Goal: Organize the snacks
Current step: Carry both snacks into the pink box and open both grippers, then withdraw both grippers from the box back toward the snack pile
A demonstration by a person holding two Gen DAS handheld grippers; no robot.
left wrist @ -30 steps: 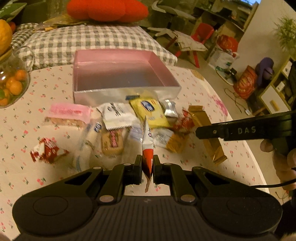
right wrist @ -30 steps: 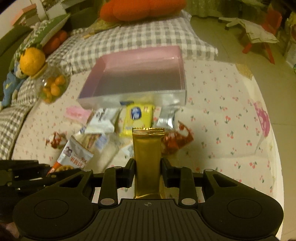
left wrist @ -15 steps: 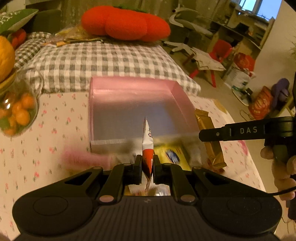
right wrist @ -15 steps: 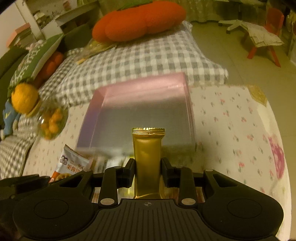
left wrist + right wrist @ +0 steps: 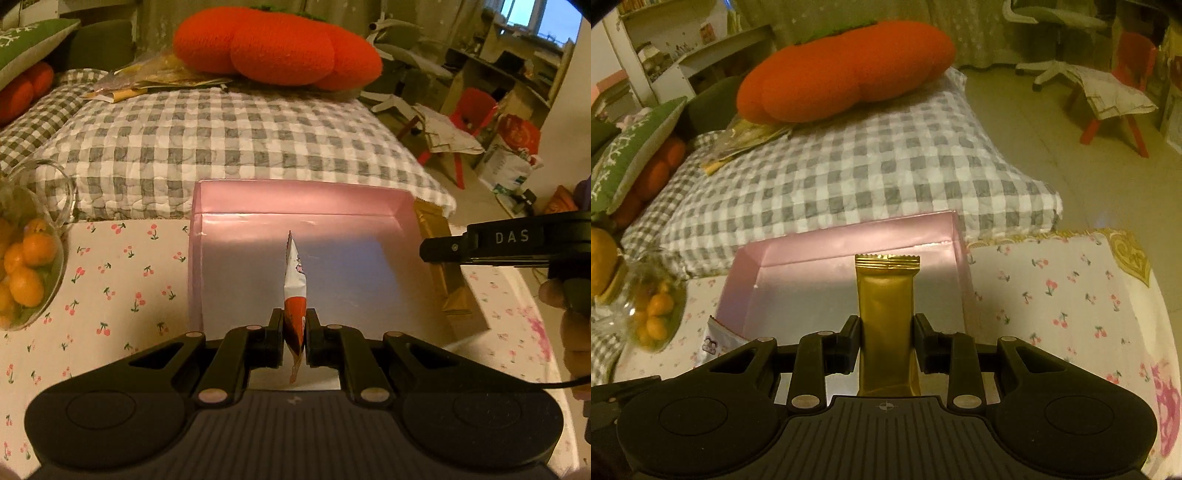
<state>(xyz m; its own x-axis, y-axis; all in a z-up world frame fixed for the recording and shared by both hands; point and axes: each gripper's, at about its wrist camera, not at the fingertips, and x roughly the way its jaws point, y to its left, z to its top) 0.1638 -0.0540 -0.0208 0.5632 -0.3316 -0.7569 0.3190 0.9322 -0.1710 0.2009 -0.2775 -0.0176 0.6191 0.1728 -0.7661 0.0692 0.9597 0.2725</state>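
Note:
An empty pink box [image 5: 221, 206] with a silvery floor stands on the cherry-print tablecloth; it also shows in the right wrist view [image 5: 798, 251]. My left gripper [image 5: 294, 338] is shut on a red and white snack packet [image 5: 294, 284], held edge-on above the box's near part. My right gripper [image 5: 886, 341] is shut on a gold snack bar [image 5: 886, 295], held flat above the box's right side. The gold bar [image 5: 448, 280] and right gripper also show in the left wrist view at the box's right wall. The other snacks are hidden below the grippers.
A glass jar of small oranges [image 5: 22, 258] stands left of the box. A grey checked cushion [image 5: 229, 140] with an orange pumpkin pillow [image 5: 277, 44] lies behind it. The table's edge [image 5: 1145, 280] runs on the right.
Both grippers have moved forward from the snack pile to above the pink box, each still holding its snack. The loose snacks have dropped out of view.

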